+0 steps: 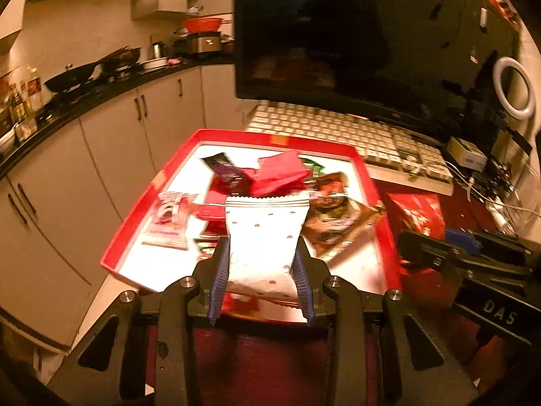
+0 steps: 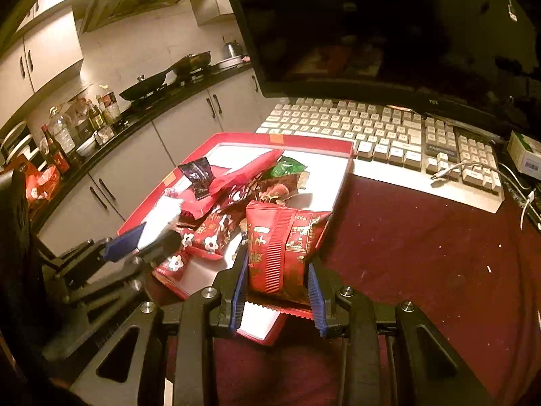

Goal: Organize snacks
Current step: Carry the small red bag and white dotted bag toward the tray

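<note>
A red tray (image 1: 135,223) with a white floor holds several snack packets: red, dark purple (image 1: 225,169), green and brown ones in a loose pile. My left gripper (image 1: 262,260) is shut on a white packet with small dots (image 1: 267,233), held over the tray's near edge. My right gripper (image 2: 279,270) is shut on a red snack packet (image 2: 280,243), held over the tray's near right corner (image 2: 263,335). The left gripper also shows at the left in the right wrist view (image 2: 142,240); the right gripper shows at the right in the left wrist view (image 1: 439,257).
The tray sits on a dark red cloth (image 2: 422,253). A white keyboard (image 2: 382,135) lies behind the tray under a dark monitor (image 2: 372,27). Cables and a small box (image 2: 524,152) are at the far right. A kitchen counter with pans and bottles (image 2: 84,118) runs along the left.
</note>
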Available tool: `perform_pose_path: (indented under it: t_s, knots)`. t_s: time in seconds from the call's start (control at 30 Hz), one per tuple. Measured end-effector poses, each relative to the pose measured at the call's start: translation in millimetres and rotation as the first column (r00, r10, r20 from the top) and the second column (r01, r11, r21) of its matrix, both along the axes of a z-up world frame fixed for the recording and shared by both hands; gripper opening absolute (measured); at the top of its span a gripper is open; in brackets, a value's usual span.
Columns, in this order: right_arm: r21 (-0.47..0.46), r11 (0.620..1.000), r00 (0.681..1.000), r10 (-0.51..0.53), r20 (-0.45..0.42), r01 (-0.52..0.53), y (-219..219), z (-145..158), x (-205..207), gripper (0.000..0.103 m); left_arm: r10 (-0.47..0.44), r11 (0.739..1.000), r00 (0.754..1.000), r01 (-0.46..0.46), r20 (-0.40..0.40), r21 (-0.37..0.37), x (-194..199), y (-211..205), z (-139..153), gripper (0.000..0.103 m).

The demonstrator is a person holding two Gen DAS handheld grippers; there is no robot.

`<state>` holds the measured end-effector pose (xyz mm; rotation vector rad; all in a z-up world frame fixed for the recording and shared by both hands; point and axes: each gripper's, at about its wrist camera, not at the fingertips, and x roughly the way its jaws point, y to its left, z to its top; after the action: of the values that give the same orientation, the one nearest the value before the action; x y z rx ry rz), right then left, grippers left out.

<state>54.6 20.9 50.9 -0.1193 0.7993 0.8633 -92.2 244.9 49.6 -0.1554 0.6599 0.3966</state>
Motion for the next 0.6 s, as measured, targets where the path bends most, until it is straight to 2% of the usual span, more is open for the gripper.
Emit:
perform_pose_path:
  t_s: [0.23, 0.43, 0.6]
  knots:
    - [-0.010, 1.000, 1.000, 0.023, -0.012, -0.023, 10, -6, -1, 0.033, 0.066, 0.998, 0.998, -0.066, -0.003, -0.007, -8, 27, -4, 0.034]
    - [-0.025, 0.998, 0.998, 0.061, -0.011, -0.061, 29, -9, -4, 0.033, 0.078, 0.997, 0.997, -0.079, -0.021, -0.021, -8, 39, -10, 0.034]
    - [-0.008, 0.994, 0.994, 0.105, 0.018, -0.105, 58, 5, 0, 0.033, 0.101, 0.995, 0.995, -0.101, -0.013, -0.005, -16, 50, 2, 0.034]
